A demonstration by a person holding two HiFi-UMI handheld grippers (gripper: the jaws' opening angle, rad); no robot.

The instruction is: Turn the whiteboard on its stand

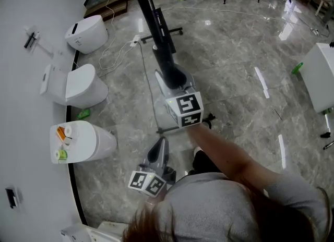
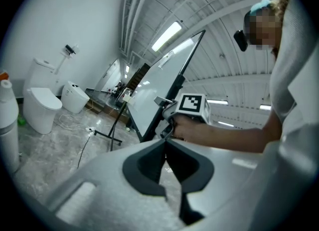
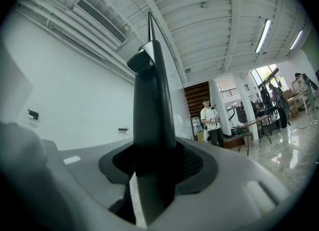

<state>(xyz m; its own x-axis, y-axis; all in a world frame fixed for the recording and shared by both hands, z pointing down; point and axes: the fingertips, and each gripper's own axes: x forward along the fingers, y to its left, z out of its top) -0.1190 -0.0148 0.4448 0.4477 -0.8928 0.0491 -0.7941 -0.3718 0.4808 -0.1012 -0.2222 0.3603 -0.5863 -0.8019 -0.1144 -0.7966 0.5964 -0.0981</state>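
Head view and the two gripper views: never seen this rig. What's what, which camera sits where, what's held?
There is no robot here. A person holds handheld tongs in each hand, and each pair carries a marker cube. The head view looks down from the person's head. The other two cameras ride on the tongs and look along their jaws. The right tongs are clamped on the dark edge of the whiteboard, which stands on the marble floor. The left tongs are shut and empty. Toilets stand along the wall at left.
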